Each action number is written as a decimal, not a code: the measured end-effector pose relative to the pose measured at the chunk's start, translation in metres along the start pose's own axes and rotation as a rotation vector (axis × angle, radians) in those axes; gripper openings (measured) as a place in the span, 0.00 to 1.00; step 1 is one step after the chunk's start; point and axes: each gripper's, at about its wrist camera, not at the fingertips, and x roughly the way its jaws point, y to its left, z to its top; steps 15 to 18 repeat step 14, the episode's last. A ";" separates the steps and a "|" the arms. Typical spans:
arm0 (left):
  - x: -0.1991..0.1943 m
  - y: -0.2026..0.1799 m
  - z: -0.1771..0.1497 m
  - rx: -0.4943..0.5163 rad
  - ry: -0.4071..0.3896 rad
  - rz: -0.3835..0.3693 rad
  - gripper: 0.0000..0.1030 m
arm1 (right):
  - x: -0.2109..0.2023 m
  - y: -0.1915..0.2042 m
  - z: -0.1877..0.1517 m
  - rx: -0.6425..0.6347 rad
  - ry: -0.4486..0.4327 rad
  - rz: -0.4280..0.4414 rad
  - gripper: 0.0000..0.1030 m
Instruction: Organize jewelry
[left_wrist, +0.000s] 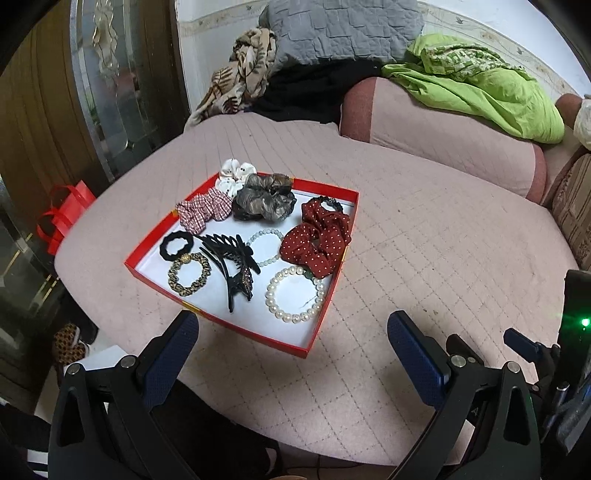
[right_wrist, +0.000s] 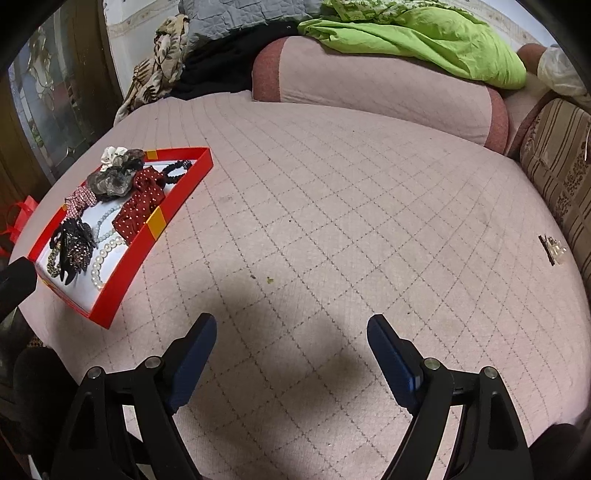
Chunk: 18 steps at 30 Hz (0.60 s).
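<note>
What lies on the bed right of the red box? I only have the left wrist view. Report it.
Observer: What looks like a small dark hair clip with pale stones lies alone on the pink quilt, beside the striped cushion.
Operator: Check the right gripper.
Observer: The right gripper has its jaws open with nothing between them, over bare quilt.
Operator: Report anything ahead of it.
Observer: Only a greenish speck on the quilt.
</note>
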 end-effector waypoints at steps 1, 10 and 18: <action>-0.003 -0.003 0.000 0.007 -0.004 0.006 0.99 | -0.003 -0.001 0.000 0.001 -0.010 0.005 0.85; -0.017 -0.034 0.002 0.084 -0.015 0.001 0.99 | -0.027 -0.021 0.001 0.022 -0.092 0.007 0.86; -0.020 -0.049 0.006 0.120 -0.039 -0.008 0.99 | -0.026 -0.033 0.001 0.046 -0.085 0.010 0.86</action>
